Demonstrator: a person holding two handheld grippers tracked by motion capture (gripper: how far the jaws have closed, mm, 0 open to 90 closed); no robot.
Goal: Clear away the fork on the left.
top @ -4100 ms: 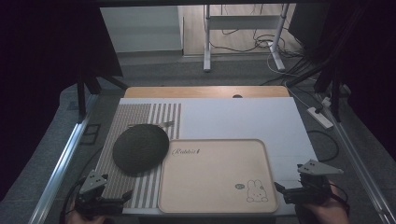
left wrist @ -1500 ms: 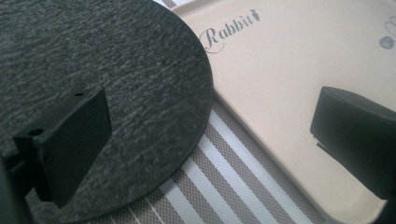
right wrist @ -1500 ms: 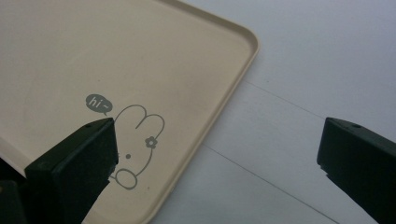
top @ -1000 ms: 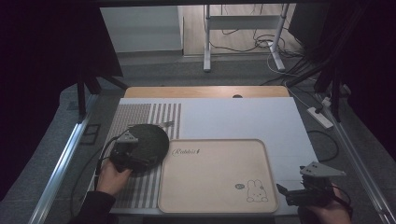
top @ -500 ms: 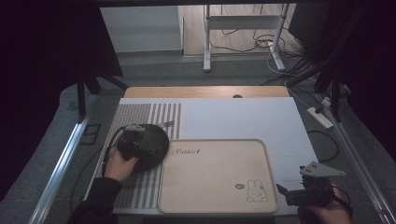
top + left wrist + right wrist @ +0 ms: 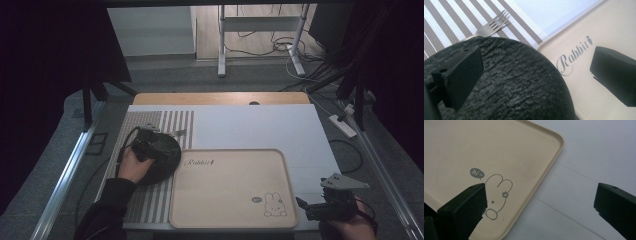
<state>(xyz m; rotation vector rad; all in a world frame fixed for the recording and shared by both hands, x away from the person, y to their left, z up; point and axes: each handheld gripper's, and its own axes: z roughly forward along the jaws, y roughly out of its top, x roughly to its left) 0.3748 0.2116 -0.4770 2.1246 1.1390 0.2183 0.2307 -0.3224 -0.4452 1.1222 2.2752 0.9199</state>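
The left tongs (image 6: 150, 142) hang spread over the one dark plate (image 6: 159, 159), which lies directly beneath them on the striped mat (image 6: 150, 205); in the left gripper view one jaw sits over the plate's rough face and the other over the near corner of the tray (image 6: 584, 30), so the plate's rim runs between them. One fork (image 6: 489, 26) lies just beyond the plate, its handle hidden under it and its tines pointing away from the tongs. The single tray lies to their right on the surface (image 6: 260, 125). The right tongs (image 6: 312, 210), also spread and holding nothing, straddle the tray's near right corner, well apart from the plate. The left hand is clearly the nearer for a grip on the rim.
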